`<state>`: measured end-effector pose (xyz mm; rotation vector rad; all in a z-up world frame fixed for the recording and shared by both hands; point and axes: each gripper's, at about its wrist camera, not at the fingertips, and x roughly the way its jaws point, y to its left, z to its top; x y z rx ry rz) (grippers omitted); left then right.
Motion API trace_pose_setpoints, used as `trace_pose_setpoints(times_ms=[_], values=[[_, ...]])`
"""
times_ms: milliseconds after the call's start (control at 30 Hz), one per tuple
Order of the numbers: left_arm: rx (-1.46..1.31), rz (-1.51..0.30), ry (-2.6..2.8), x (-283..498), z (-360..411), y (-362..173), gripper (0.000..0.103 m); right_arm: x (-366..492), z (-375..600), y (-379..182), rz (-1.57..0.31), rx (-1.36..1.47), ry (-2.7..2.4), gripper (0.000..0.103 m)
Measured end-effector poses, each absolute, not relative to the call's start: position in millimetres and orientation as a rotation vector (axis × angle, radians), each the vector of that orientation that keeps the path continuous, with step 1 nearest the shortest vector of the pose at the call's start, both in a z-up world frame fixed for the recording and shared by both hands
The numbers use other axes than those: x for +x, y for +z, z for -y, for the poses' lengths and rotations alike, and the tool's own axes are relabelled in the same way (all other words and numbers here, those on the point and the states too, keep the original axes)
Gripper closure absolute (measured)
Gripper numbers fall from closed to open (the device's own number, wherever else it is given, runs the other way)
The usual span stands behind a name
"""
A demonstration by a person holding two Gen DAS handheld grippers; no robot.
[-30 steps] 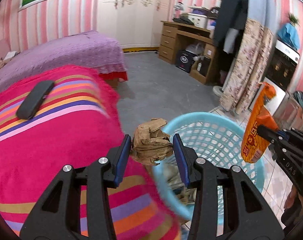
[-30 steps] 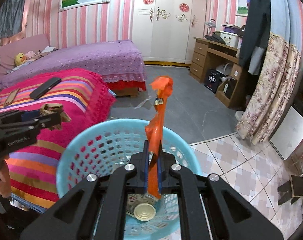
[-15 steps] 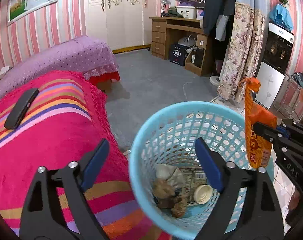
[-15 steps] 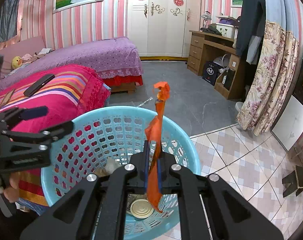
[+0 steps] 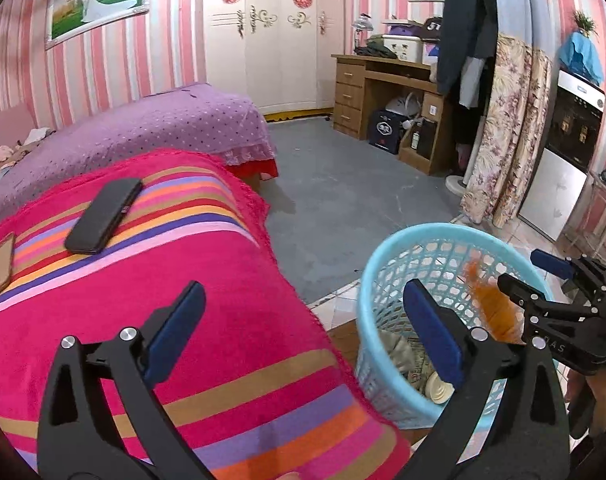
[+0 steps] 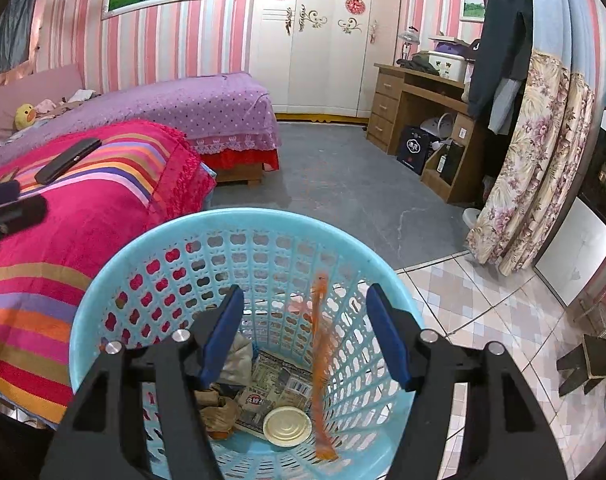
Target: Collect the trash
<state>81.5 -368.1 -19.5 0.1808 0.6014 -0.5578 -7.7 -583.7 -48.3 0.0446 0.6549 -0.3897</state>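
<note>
A bedroom with pink striped walls, a grey floor giving way to patterned tiles, a white wardrobe (image 6: 323,32) and a wooden desk (image 5: 387,92) is shown. A purple bed (image 5: 151,124) lies behind a surface covered by a striped pink blanket (image 5: 183,280), on which a dark remote (image 5: 103,216) and a phone (image 5: 1,264) are laid. Just beside the blanket's edge a light blue basket (image 6: 115,280) is stood on the tiles. Only in the right wrist view is the basket's bottom fully seen: crumpled paper (image 6: 219,412), printed wrappers and a round tin lid (image 6: 287,426) are gathered there, and a blurred orange wrapper (image 6: 323,360) is caught inside the basket between the spread fingers, touched by neither. Only in the left wrist view are the phone and the person's hand (image 5: 599,380) under the other tool seen. The right gripper (image 6: 305,334) is held tilted down over the basket, its jaws opening and gripping nothing. The left gripper (image 5: 303,328) is angled down over the blanket's edge and the basket rim, its jaws opening wide, with nothing between them.
</note>
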Motion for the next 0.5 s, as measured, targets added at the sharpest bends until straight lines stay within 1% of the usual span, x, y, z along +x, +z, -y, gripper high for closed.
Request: trace_pose_setpoints(times_ms=[33,100,267,500], values=[[0.177,-0.596,-0.55,80.6,362.7,-16.1,0.007,-8.4,582.3,-47.8,-0.656,0.048,-0.399,0.037],[0.169,-0.592,-0.544,78.9,352.2,-10.8,0.007,-10.9,578.8,-44.5,-0.644,0.055,-0.418,0.014],[0.155,-0.572,-0.527,69.5,321.9,3.5,0.006,-17.6,559.0,-28.9,-0.606,0.072,-0.437,0.005],[0.135,-0.542,-0.5,54.1,271.6,22.8,0.006,-27.4,505.3,-2.9,-0.552,0.099,-0.4,0.005]])
